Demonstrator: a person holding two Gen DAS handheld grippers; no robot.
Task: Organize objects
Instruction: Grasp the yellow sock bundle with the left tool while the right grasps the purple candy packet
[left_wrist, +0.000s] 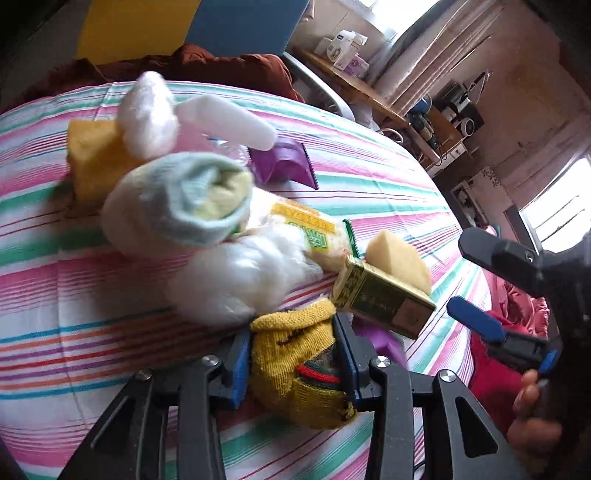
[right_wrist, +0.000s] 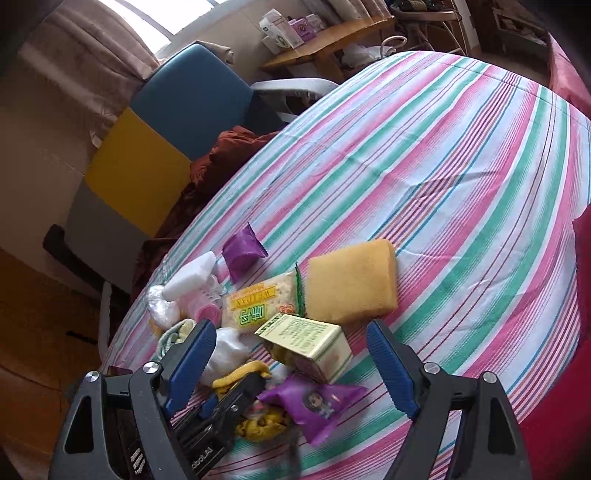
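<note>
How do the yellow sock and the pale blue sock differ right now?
The yellow sock is coarse knit with red and green stripes; the pale blue sock is smooth and plain. The yellow sock is clamped between the fingers of the left gripper; the pale blue sock lies free on the striped sheet. Both are rolled into bundles.

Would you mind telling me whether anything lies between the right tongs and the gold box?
Nothing visible does. The right tongs stand open, and the gold box lies just ahead in their gap. The purple packet sits nearer the camera, below the box, and the left tongs, shut on the yellow sock, are to its left.
</note>
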